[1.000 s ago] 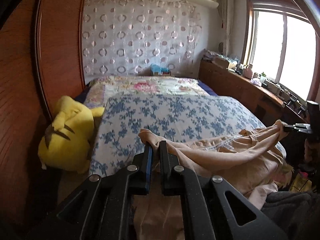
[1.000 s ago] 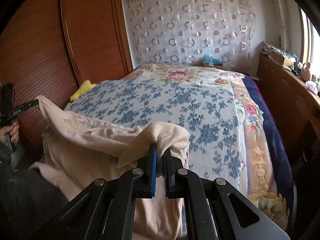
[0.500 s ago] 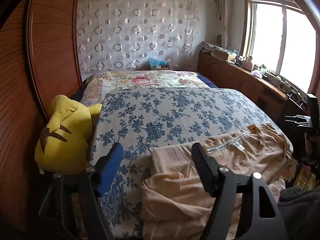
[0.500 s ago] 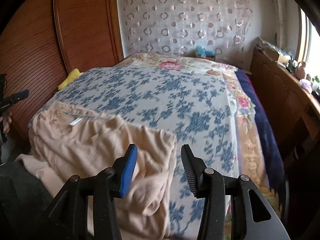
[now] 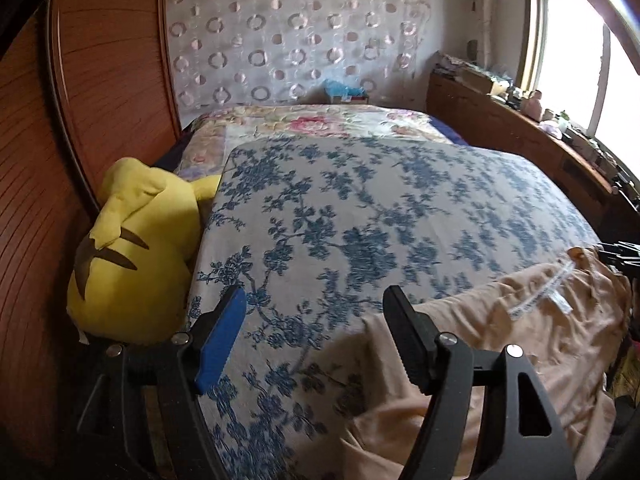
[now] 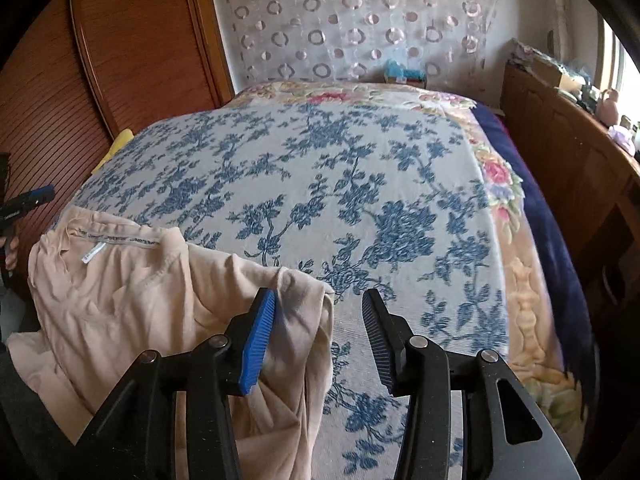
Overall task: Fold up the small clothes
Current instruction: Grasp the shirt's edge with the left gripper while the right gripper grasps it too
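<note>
Fingers on both the left gripper (image 5: 314, 338) and the right gripper (image 6: 320, 340) are standing spread, having just been opening, and neither is pinching anything. Between them the peach garment (image 6: 132, 292) is lying rumpled at the near edge of the bed (image 6: 340, 184), partly hanging off it. It is looking thin, soft and light, likely slumping wherever lifted; the seamed neckline edge and corners are probably offering the surest hold.
</note>
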`<move>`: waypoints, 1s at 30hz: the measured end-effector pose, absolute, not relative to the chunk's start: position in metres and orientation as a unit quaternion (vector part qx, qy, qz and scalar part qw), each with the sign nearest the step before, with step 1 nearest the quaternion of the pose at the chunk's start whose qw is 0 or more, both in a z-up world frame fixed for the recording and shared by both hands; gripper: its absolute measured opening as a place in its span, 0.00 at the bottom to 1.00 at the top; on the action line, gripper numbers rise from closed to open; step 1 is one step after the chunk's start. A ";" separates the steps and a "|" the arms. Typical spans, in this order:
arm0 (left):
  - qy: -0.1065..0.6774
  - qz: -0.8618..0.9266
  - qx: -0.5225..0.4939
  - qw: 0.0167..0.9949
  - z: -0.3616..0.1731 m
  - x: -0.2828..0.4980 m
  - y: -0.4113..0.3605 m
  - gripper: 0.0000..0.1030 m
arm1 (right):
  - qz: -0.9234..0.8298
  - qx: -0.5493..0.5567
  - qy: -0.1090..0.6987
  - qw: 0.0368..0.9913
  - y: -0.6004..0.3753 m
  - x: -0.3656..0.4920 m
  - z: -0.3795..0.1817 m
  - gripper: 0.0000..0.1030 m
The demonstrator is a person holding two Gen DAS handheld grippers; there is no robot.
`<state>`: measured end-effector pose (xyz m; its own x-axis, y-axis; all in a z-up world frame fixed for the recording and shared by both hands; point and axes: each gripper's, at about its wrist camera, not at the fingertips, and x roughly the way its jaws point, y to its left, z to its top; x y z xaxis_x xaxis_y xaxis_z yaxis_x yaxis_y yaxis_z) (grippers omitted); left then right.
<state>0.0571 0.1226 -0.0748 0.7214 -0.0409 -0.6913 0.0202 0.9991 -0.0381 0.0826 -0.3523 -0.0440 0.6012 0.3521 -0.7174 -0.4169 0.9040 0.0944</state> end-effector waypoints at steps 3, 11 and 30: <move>0.382 -0.019 -0.018 0.924 -0.082 0.063 0.123 0.70 | 0.215 -0.038 0.395 0.892 -0.353 0.086 -0.046 0.46; 0.407 -0.048 -0.013 0.912 -0.094 0.069 0.106 0.70 | 0.215 -0.032 0.395 0.893 -0.354 0.092 -0.054 0.47; 0.434 -0.084 -0.007 0.897 -0.105 0.071 0.093 0.46 | 0.231 -0.045 0.398 0.887 -0.347 0.093 -0.056 0.49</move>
<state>0.0710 0.0934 -0.1054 0.6087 -0.1575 -0.7776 0.1451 0.9857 -0.0860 0.0932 -0.3470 -0.0562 0.5773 0.3732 -0.7263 -0.4449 0.8896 0.1035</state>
